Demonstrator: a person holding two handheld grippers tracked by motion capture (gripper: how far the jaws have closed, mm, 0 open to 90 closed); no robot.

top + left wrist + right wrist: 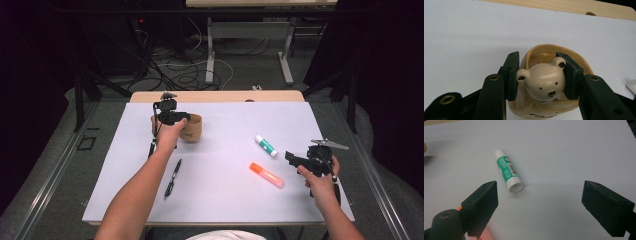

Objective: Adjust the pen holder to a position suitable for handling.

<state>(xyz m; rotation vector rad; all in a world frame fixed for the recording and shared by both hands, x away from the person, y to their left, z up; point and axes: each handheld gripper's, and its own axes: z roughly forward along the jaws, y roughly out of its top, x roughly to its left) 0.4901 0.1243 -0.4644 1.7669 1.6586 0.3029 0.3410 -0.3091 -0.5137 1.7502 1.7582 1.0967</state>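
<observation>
High view: my left gripper (172, 117) is clamped on the bear cup (192, 128) at the table's (225, 200) far left, one jaw outside the wall and the other inside against the bear head (544, 81); I judge a level, steady carry best. My right gripper (295, 159) stands wide open and empty, near the glue stick (507, 170).

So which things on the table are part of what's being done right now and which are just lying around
In use:
left gripper
beige bear-faced cup, clamped in it

Lying about:
green-and-white glue stick
orange highlighter
black pen
right gripper, open, nothing held
</observation>
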